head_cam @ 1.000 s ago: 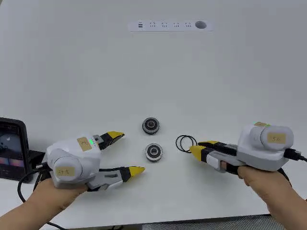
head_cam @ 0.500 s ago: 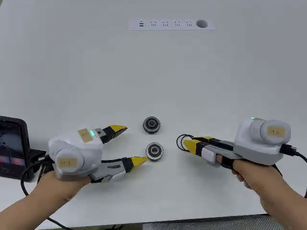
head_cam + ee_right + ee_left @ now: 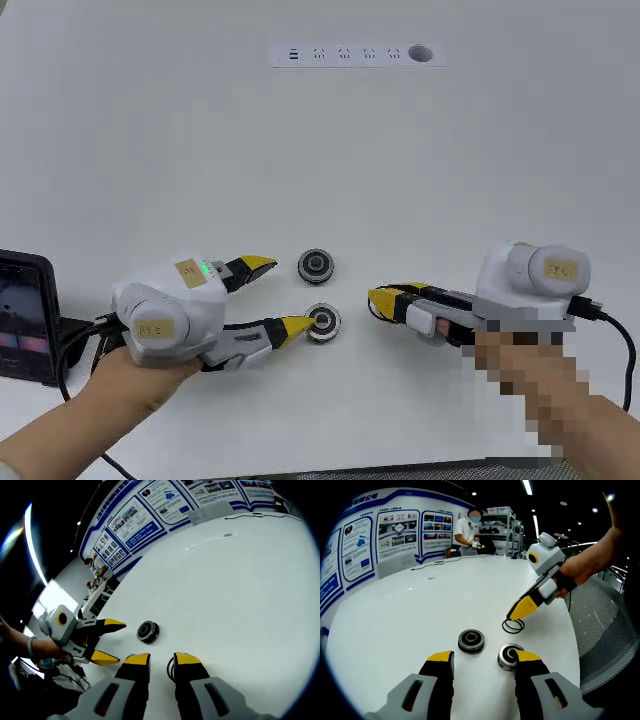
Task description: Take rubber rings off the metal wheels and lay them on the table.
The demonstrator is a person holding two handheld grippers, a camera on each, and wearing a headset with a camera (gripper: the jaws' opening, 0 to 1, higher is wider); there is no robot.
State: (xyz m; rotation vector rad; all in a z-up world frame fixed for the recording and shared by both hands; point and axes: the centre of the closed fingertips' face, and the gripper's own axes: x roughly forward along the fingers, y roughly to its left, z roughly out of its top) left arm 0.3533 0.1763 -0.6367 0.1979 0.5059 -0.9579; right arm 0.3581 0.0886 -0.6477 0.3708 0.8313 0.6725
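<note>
Near the front edge of the worktop (image 3: 420,160), a hand (image 3: 135,385) holds the left gripper (image 3: 283,293), jaws wide apart. Its near jaw tip is just beside the near wheel (image 3: 322,321), though I cannot tell if they touch. In the left gripper view the same wheel (image 3: 510,656) sits against the inside of the right-hand jaw, within the opening of that gripper (image 3: 484,656).

Toward the right edge, the right gripper (image 3: 383,297) points inward. In its own view the jaws of this gripper (image 3: 161,659) stand a narrow gap apart and grip nothing. Two loose black rings (image 3: 513,625) lie flat and overlapping on the worktop at its tips, right of the near wheel.

The far wheel (image 3: 315,264) lies just beyond the near one, apart from it and beside the left gripper's far jaw.

A dark screen (image 3: 25,315) stands at the left edge. A white power strip (image 3: 357,53) lies along the far edge.
</note>
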